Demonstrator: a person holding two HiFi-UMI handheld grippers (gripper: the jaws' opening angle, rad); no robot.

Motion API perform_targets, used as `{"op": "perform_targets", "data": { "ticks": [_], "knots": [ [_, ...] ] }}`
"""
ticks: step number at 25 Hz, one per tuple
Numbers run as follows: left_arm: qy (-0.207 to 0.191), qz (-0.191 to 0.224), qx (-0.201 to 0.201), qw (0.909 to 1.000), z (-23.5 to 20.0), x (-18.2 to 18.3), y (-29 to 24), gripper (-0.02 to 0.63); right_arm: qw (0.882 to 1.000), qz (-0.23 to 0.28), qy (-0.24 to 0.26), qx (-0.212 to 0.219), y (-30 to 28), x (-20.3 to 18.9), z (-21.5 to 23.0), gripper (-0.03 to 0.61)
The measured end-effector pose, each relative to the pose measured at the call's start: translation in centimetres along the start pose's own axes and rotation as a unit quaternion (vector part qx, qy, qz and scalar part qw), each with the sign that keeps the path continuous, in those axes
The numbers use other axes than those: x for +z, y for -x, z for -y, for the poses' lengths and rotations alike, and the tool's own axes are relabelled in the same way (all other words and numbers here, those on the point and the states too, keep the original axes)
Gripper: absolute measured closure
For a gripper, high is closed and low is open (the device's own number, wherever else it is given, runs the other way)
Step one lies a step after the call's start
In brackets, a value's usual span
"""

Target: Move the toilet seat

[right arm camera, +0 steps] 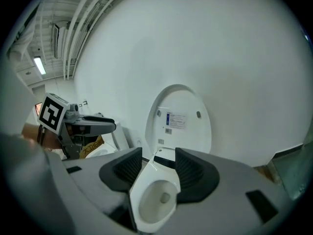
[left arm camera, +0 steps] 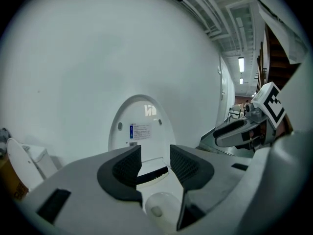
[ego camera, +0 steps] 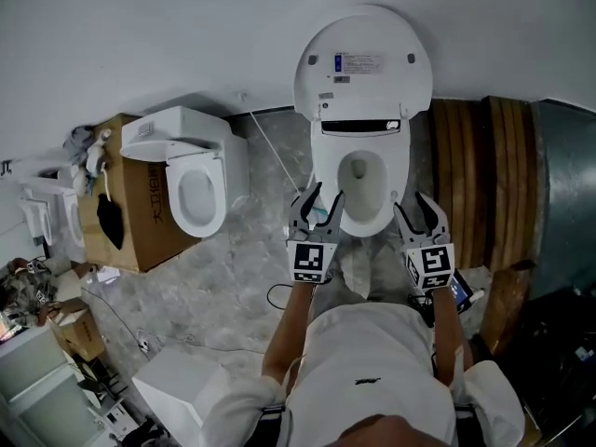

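A white toilet (ego camera: 361, 180) stands against the wall, and its lid (ego camera: 363, 63) is raised, showing a label on the underside. The seat ring lies flat around the bowl. My left gripper (ego camera: 321, 198) hangs just above the bowl's front left rim, and my right gripper (ego camera: 414, 208) is at its front right. Neither touches the toilet. In the left gripper view the left gripper (left arm camera: 155, 163) has its jaws drawn close with nothing between them, facing the lid (left arm camera: 141, 129). In the right gripper view the right gripper (right arm camera: 157, 168) looks the same, with the bowl (right arm camera: 154, 199) below it.
A second white toilet (ego camera: 191, 180) stands to the left against a cardboard box (ego camera: 130, 203). Wooden slats (ego camera: 484, 175) lean at the right of the toilet. A cable (ego camera: 279, 296) trails over the marble floor, and a white box (ego camera: 177, 389) sits at the lower left.
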State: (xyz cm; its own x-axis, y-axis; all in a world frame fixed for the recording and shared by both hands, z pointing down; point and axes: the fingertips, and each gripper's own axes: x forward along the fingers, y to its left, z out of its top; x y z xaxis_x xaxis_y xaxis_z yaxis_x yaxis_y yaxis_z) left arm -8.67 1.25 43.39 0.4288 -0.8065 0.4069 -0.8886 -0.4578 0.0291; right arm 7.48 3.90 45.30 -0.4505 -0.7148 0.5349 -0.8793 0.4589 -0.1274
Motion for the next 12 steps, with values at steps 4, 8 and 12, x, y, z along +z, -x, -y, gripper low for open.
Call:
{"op": "perform_targets", "data": {
  "ticks": [4,8,12],
  "knots": [
    [0.013,-0.023,0.012,0.9996,-0.1,-3.2,-1.8,0.433,1.000,-0.027,-0.014,0.009,-2.3,-3.1,1.3,0.354],
    [0.024,-0.040,0.014,0.9988,0.1,-6.2,-3.2,0.421,0.998,-0.043,-0.024,0.030,-4.2,-6.0,1.9,0.354],
    [0.036,-0.062,0.013,0.9974,0.5,-9.7,-3.9,0.410,0.996,-0.059,-0.030,0.052,-5.7,-9.1,1.9,0.333]
  ]
}}
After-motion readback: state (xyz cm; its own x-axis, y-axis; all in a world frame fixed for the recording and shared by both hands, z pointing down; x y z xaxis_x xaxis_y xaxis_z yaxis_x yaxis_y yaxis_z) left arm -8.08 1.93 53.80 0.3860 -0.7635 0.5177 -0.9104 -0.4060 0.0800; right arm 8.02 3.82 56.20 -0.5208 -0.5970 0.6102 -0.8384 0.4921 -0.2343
